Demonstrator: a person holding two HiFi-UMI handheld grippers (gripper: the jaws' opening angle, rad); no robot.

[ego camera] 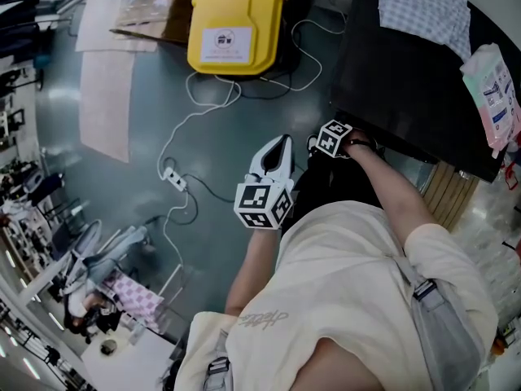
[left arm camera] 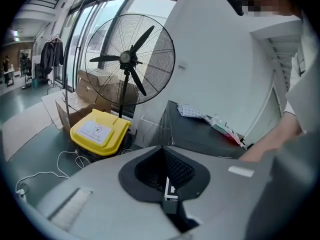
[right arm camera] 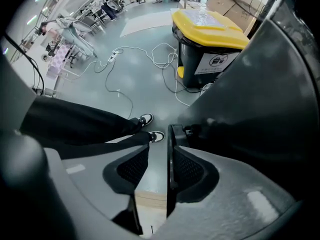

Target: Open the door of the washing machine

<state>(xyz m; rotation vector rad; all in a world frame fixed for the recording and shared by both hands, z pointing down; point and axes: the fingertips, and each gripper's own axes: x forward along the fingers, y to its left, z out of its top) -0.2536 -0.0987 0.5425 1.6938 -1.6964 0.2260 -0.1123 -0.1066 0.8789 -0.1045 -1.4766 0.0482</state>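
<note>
Step in hand: approach and grasp, door not yet open. The right gripper (right arm camera: 159, 141) points straight down at the near front corner of the washing machine (ego camera: 407, 80), a dark box with a cloth (ego camera: 423, 6) and a packet (ego camera: 492, 88) on its top.

Right jaws: partly apart, with floor showing through the gap. A thin dark edge (right arm camera: 170, 154) lies along the inner face of one jaw, on the machine's side. It appears to be the lip of the door, but this cannot be confirmed. The other jaw stands clear of it, so no grip is made.

Left gripper (ego camera: 283, 141): jaws together, nothing held. It hangs apart from the machine over the floor and takes no part in this step.

Position of the machine: in the right gripper view its dark body fills the right side, touching or just beside that jaw. In the left gripper view it stands ahead and to the right, well apart from those jaws.

Next move, as judged: close the right jaws on the edge until both pads bear on it, then pull away from the body along the door's swing. Which way the door hinges cannot be seen, so the first pull should be gentle. A grip on so thin a lip may slip.
</note>
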